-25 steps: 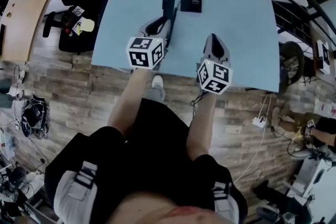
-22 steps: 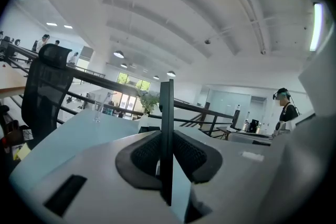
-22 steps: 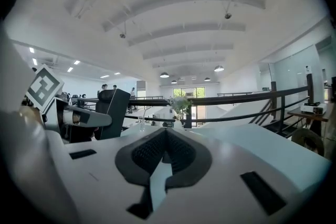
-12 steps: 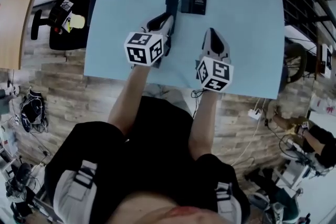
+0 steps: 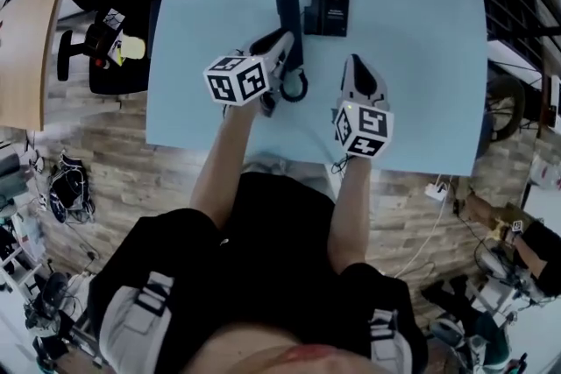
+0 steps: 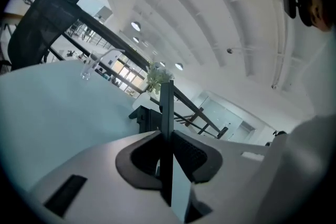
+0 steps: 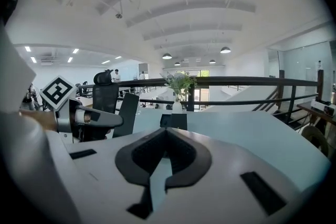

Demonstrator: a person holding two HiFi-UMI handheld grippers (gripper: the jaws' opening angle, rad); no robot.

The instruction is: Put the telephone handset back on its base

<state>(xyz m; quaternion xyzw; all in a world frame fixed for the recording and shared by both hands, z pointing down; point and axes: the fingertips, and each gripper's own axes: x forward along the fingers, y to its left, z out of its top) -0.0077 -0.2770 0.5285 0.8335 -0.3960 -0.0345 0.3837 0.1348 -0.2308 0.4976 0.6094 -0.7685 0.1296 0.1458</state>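
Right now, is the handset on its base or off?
Off. The left gripper is shut on the handset, holding it just left of the base, apart from its cradle.

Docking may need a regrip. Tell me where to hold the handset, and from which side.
Grip its near end across the broad faces, from the person's side, as the left hand-held gripper does. The handset is a thin flat slab; this leaves its far end free for the base.
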